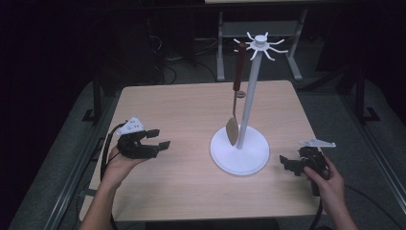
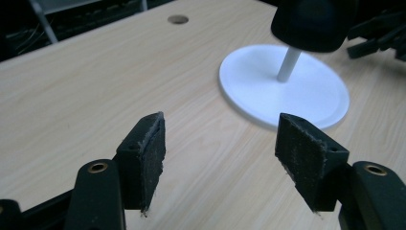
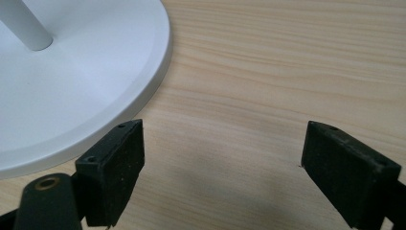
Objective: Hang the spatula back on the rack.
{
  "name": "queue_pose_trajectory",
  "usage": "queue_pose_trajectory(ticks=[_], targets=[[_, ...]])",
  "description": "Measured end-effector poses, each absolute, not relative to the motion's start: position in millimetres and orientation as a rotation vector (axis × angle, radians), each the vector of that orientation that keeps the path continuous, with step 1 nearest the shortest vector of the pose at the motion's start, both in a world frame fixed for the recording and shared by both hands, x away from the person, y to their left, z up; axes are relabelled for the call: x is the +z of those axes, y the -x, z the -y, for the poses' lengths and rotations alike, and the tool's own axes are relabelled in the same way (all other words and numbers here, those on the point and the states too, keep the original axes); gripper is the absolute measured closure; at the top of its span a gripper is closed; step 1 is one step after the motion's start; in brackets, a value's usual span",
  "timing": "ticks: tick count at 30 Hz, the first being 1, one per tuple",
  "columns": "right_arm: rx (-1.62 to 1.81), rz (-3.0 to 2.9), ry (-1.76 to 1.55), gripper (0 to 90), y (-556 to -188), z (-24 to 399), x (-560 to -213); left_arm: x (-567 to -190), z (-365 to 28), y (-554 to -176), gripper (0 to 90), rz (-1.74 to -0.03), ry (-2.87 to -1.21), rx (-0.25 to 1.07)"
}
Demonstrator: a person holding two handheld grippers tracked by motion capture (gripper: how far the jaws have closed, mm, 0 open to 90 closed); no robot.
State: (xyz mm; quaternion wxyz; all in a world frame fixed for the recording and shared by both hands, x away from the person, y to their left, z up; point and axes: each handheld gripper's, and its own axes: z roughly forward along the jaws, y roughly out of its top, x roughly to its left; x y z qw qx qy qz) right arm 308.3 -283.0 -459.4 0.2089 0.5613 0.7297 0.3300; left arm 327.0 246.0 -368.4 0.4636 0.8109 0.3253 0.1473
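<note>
The long spatula with a dark red handle and a thin brown blade (image 1: 236,91) hangs from a hook at the top of the tall white stand with a round flat base (image 1: 239,151), near the middle of the pale wooden table (image 1: 182,105); its blade tip rests just over the base; it looks light and stiff, and the smooth handle could slip, so the thick red part seems the best place to hold; the left gripper (image 1: 160,138) sits low and well apart from it, jaws wide with nothing between them; the right gripper (image 1: 287,164) waits near the base, jaws wide and empty too.
</note>
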Motion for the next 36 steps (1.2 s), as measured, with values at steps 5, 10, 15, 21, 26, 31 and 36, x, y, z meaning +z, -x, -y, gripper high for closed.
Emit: queue_pose_trajectory(ticks=[5,10,15,21,26,31,36], targets=[[0.918,-2.028,-1.562,14.5,-308.2,283.2,-459.2,-384.7,-252.4,-320.2,30.7,-0.839,-2.022,0.38],[0.926,-2.021,-1.569,14.5,-308.2,283.8,-459.1,-405.6,-261.3,-312.1,25.4,-0.892,-2.067,0.397],[0.925,-2.024,-1.569,14.5,-308.4,283.8,-459.4,-423.5,-273.1,-302.8,21.4,-0.933,-2.115,0.419],[0.923,-2.031,-1.562,14.5,-308.4,283.3,-460.1,-440.7,-279.8,-296.4,17.3,-0.977,-2.17,0.417],[0.922,-2.031,-1.558,14.5,-308.1,283.2,-460.5,-441.9,-281.0,-298.9,17.3,-0.97,-2.181,0.421],[0.922,-2.032,-1.564,14.5,-308.3,283.1,-461.1,-441.1,-281.7,-298.4,17.3,-0.966,-2.165,0.424],[0.902,-2.048,-1.563,14.5,-308.7,282.6,-463.0,-439.9,-282.9,-298.8,17.3,-0.961,-2.163,0.425]])
